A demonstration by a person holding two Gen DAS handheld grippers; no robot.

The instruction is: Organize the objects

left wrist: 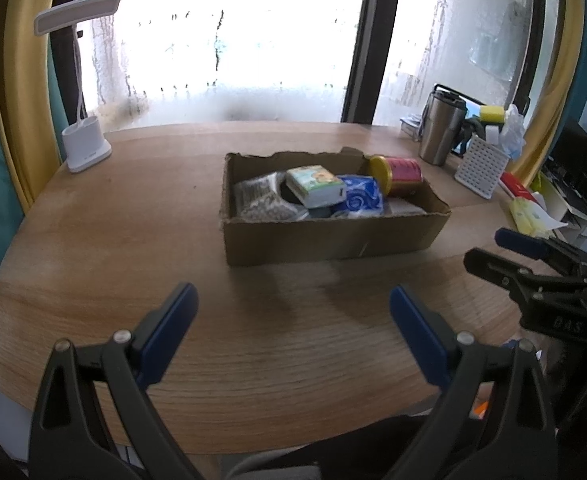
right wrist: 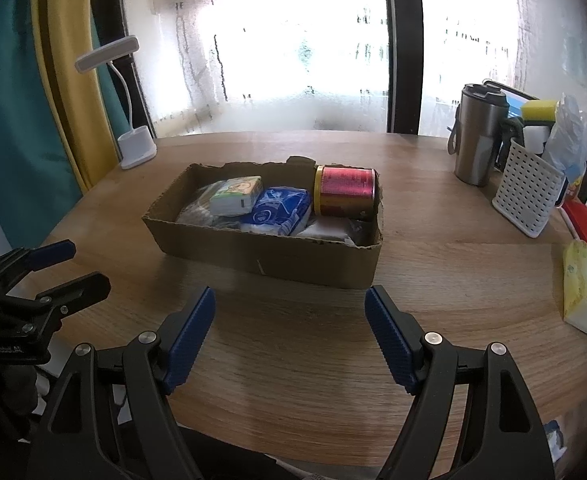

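Wood-grain tabletop (left wrist: 93, 240) spreads under both of your grippers, with a fogged bright window behind it. Your left gripper (left wrist: 293, 320) stands with its blue pads wide apart and nothing between them; your right gripper (right wrist: 291, 326) is spread the same way, also empty. Straight beyond both sets of fingertips sits the torn cardboard box (right wrist: 269, 254), apart from the pads. Inside it a red can with a gold lid (right wrist: 343, 192) lies on its side at the end nearer your right fingers, a blue-and-white packet (right wrist: 279, 210) lies in the middle, and a small green-and-white carton (right wrist: 237, 194) rests on other packets toward your left. Far past your left fingers stands a white desk lamp (left wrist: 85, 148); out past your right fingers are a steel travel mug (right wrist: 477, 140), a white perforated caddy (right wrist: 527, 196) and a yellow tissue pack (right wrist: 585, 288).
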